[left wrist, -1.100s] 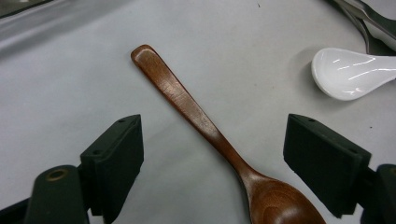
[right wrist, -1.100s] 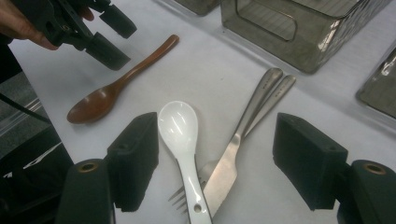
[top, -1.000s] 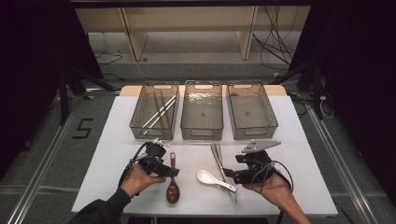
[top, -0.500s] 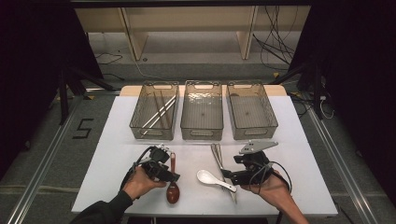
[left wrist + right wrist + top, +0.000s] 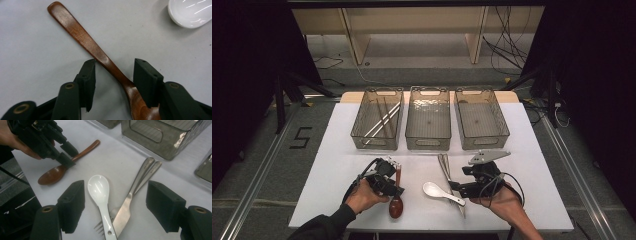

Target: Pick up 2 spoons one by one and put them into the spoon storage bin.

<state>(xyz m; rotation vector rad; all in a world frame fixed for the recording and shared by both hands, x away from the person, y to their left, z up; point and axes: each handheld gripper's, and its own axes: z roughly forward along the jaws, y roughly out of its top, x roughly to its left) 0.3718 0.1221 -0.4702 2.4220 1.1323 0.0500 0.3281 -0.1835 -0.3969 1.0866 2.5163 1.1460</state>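
The wooden spoon (image 5: 100, 53) lies flat on the white table (image 5: 337, 165), bowl toward the person. The left tool (image 5: 113, 75) straddles its neck; its jaws have just been closing, and the pads stand just off the wood, not yet pinching. The right tool (image 5: 115, 205) is spread wide above the white spoon (image 5: 100, 192), gripping nothing. Judged light, stiff and smooth-finished, the spoon is best taken across the narrow neck.

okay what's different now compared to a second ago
The left gripper has come down over the wooden spoon, and its jaws have just been closing around the handle, not yet pressing it. The right gripper, white spoon and bins stayed put.
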